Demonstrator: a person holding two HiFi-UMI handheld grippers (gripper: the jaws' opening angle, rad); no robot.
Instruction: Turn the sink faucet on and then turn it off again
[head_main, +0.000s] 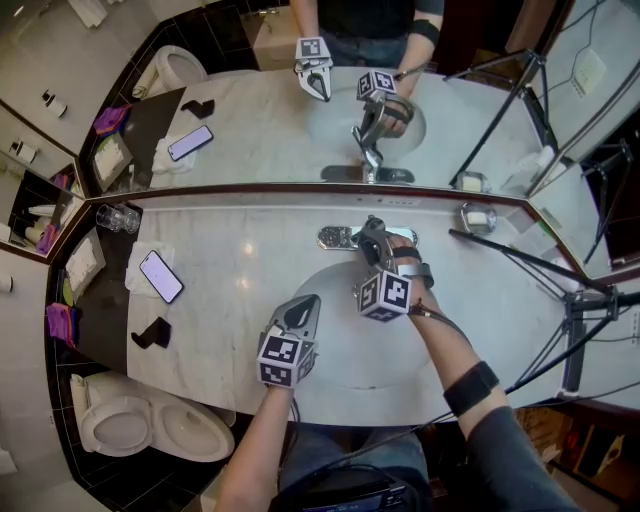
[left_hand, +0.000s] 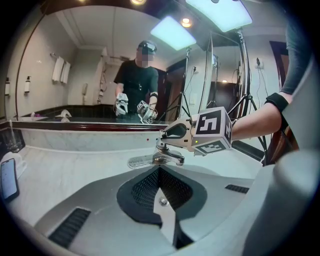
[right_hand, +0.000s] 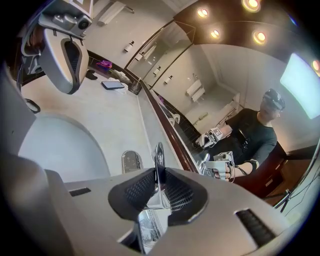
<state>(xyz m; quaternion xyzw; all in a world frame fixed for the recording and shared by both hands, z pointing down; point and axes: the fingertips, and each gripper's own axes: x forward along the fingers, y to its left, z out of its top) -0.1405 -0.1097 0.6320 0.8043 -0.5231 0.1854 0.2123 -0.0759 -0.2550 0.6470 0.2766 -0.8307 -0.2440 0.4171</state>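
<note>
The faucet stands at the back of the marble tabletop, behind the sink basin and just below the mirror. The right gripper reaches over the basin and is closed on the faucet lever. The thin chrome blade stands edge-on between its pads, which seem to press both sides. The left gripper hangs over the basin's near left rim with its jaws fully together and nothing between them. A phone lies far to the left.
</note>
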